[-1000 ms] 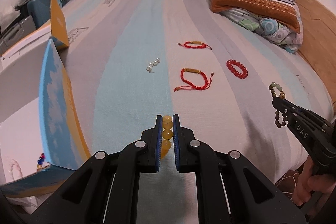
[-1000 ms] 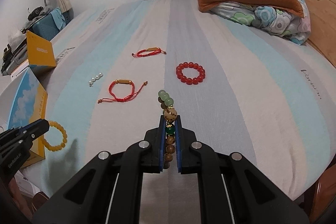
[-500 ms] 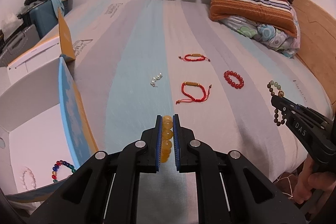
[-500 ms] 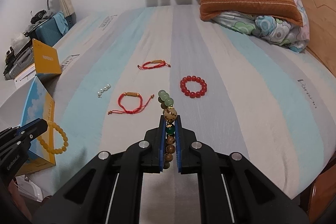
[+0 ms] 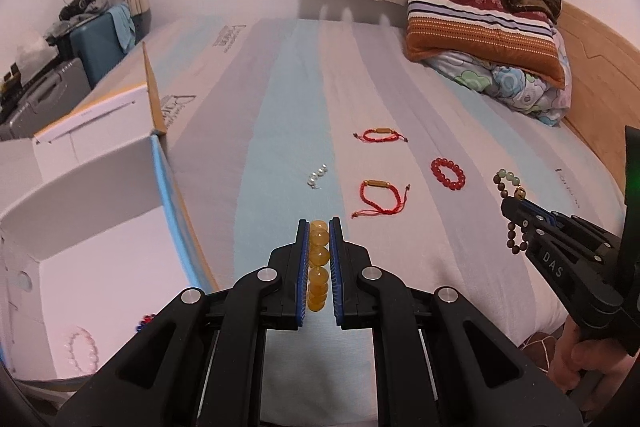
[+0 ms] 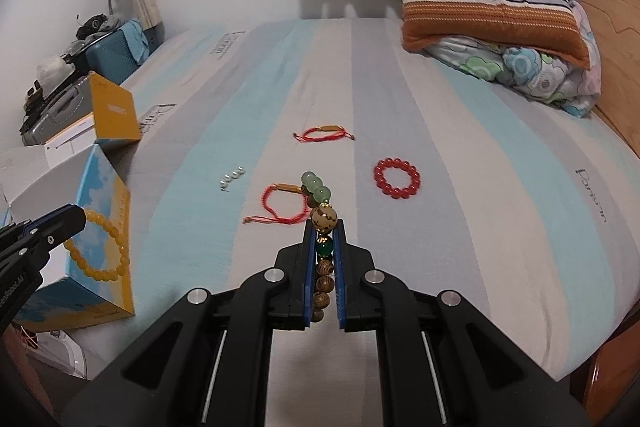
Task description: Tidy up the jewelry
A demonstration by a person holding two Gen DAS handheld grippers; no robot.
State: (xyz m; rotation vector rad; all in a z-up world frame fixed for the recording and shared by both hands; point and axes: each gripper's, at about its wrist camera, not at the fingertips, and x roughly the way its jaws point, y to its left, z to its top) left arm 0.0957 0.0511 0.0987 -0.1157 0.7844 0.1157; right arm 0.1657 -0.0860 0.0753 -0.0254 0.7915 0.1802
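Both grippers loaded, held above the bed (image 6: pixel 460 131). Left gripper (image 5: pixel 319 255): fingers closed down to bead width on the yellow bead bracelet (image 5: pixel 319 259); from the right wrist view the rest of that loop (image 6: pixel 98 247) hangs free below the tips, so only a short run of beads is pinched, probably enough for so light a thing. It sits just beside the open box (image 5: pixel 100 211) at the bed's left edge, near the blue-and-yellow wall, which fits a drop into the box as the step in hand. Box interior white; a pale bead bracelet (image 5: pixel 82 349) and a bit of a multicoloured one (image 5: pixel 146 319) already lie on its floor, so the sorting looks partly done. Right gripper (image 6: pixel 323 259): fingers likewise nearly shut, clamped on the wooden bead bracelet (image 6: pixel 323 223), gripped mid-strand with the jade-green beads and large patterned bead poking past the tips and the small brown beads trailing back between the pads. It is held well apart from the box, out over the right side of the bed, likely waiting its turn so the two do not crowd the opening. Left on the striped sheet, spaced out and untangled: red bead bracelet (image 6: pixel 397 178), two red cord bracelets (image 6: pixel 280 205) (image 6: pixel 324 131), a small pearl piece (image 6: pixel 231 179). Pillows (image 6: pixel 492 7) stacked at the far corner. Risk, as I judge it: the hanging yellow loop catching the box rim on the way in.
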